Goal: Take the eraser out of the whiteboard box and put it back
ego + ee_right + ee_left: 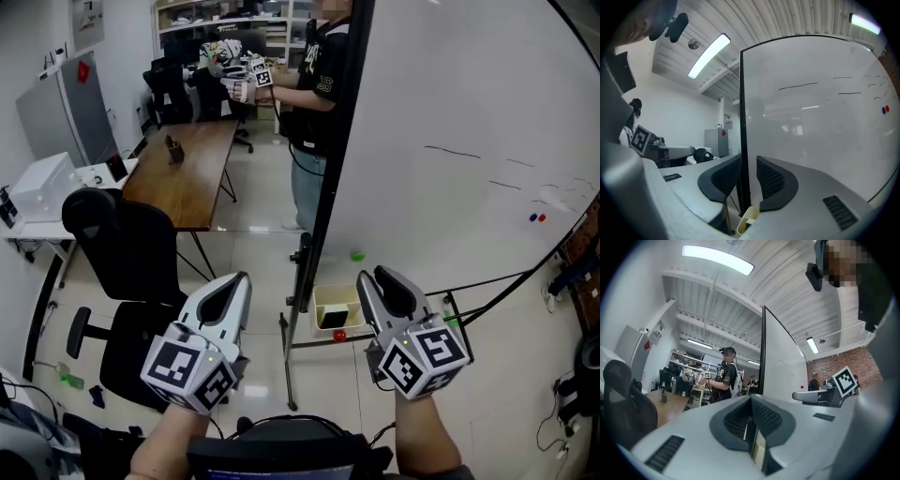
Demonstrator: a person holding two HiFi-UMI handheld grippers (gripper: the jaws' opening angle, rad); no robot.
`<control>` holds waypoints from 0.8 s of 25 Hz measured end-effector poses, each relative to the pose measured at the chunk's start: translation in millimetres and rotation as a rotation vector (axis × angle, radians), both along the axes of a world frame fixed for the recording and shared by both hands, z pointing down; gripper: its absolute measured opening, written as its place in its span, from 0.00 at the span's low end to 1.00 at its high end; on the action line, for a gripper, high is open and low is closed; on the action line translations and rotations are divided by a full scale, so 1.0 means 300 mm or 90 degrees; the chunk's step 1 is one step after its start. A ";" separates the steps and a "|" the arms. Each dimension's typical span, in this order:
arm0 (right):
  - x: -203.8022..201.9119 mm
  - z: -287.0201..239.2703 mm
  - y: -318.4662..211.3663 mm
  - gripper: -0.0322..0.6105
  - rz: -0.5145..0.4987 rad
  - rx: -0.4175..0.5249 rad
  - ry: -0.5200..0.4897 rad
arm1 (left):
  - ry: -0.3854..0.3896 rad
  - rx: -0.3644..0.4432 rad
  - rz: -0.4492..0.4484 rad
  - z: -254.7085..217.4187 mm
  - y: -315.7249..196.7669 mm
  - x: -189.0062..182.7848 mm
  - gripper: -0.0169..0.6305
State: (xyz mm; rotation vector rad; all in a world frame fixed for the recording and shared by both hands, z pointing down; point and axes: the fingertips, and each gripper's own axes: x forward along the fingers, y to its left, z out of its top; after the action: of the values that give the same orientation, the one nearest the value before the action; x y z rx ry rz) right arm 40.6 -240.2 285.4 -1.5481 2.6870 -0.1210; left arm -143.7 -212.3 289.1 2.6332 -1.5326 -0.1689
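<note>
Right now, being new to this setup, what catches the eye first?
A big whiteboard fills the head view's right half, with a cream box holding a dark eraser at its foot. The left gripper and right gripper reach in from the bottom edge. A person in black stands beyond the board's left edge, top centre.

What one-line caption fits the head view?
Left gripper and right gripper face the whiteboard; its box holds the eraser.
</note>
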 end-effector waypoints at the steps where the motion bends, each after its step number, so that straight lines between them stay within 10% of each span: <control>1: -0.012 0.001 -0.011 0.24 0.001 0.000 0.002 | -0.001 0.003 -0.001 0.000 -0.009 -0.010 0.08; 20: -0.013 0.492 -0.171 0.47 0.052 -0.162 0.076 | -0.003 -0.128 -0.026 0.335 -0.159 0.051 0.08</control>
State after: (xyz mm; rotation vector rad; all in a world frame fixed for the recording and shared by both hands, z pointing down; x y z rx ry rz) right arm 36.7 -291.5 433.1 -1.7843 2.7849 -0.3947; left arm -128.6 -259.9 389.4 2.4506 -1.5187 -0.0114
